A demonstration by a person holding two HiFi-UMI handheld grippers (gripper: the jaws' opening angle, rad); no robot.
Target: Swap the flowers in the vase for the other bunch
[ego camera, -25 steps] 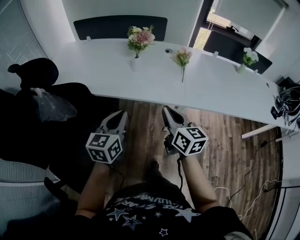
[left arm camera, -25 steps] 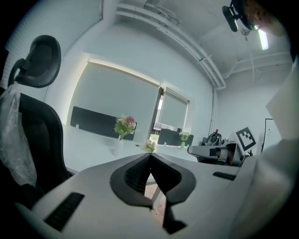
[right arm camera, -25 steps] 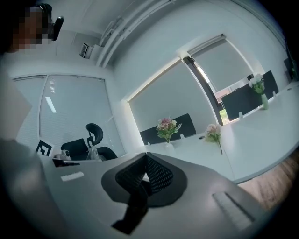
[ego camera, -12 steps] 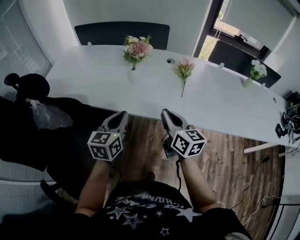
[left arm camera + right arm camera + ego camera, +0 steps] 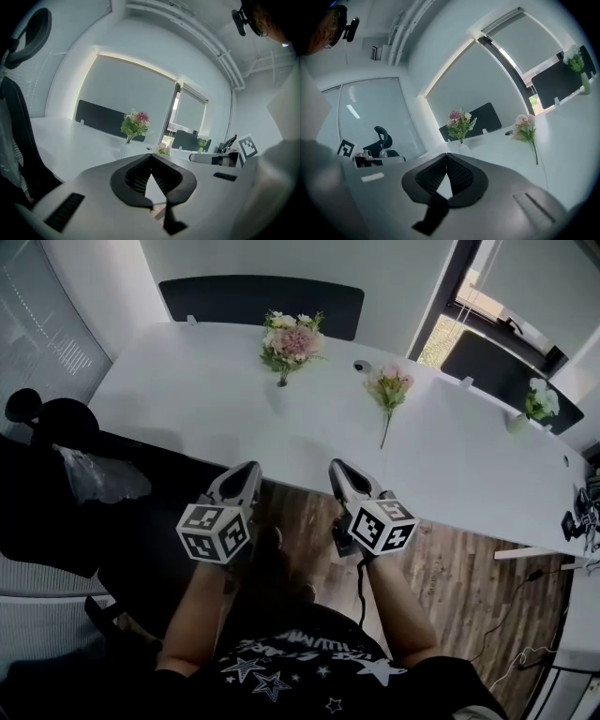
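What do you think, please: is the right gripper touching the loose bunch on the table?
Apart: the head view shows bare table between the right gripper and the loose bunch.

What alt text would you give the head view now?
The left tongs and right tongs, both shut and empty, are held short of a white table. On it, one flower bunch stands in a vase; a second bunch lies flat to its right.
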